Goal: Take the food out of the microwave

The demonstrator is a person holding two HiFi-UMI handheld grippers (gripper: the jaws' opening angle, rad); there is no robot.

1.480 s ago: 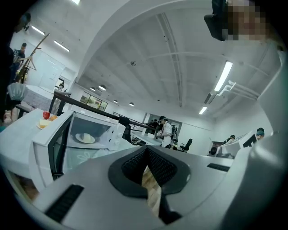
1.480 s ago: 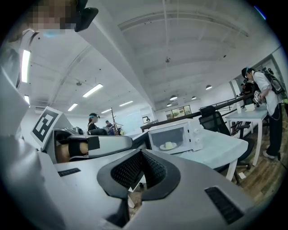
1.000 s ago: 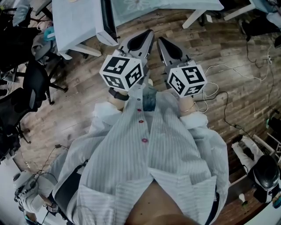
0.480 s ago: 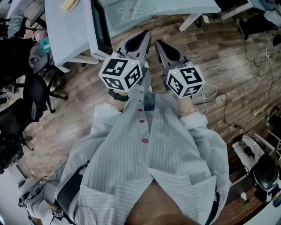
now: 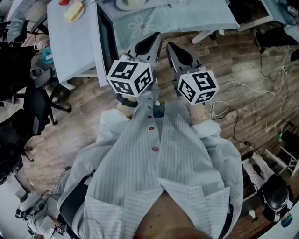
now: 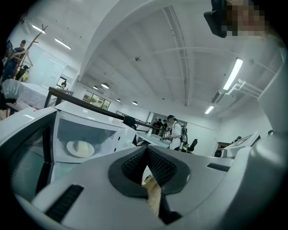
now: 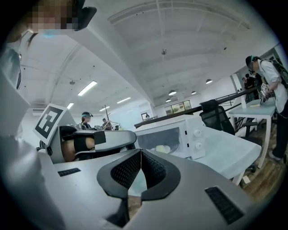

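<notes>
In the left gripper view a white microwave (image 6: 96, 128) stands ahead at the left with its door (image 6: 27, 164) swung open. A white plate with pale food (image 6: 80, 148) sits inside it. The right gripper view shows the same microwave (image 7: 180, 134) on a cloth-covered table (image 7: 229, 155), the food (image 7: 161, 148) visible inside. My left gripper (image 5: 156, 37) and right gripper (image 5: 171, 45) are held side by side in front of my body, short of the table. Both are shut with nothing between the pads (image 6: 157, 164), and both are well away from the microwave.
A second table (image 5: 74, 37) at the upper left carries a plate of yellow food (image 5: 73, 10). Black office chairs (image 5: 32, 98) crowd the left. Cables (image 5: 238, 109) trail over the wood floor at the right. People stand in the background (image 6: 174, 131), one near a desk (image 7: 270, 76).
The tables have slid lower in the head view as I moved toward them with both grippers. A white plate and yellow food have come into view at the top edge.
</notes>
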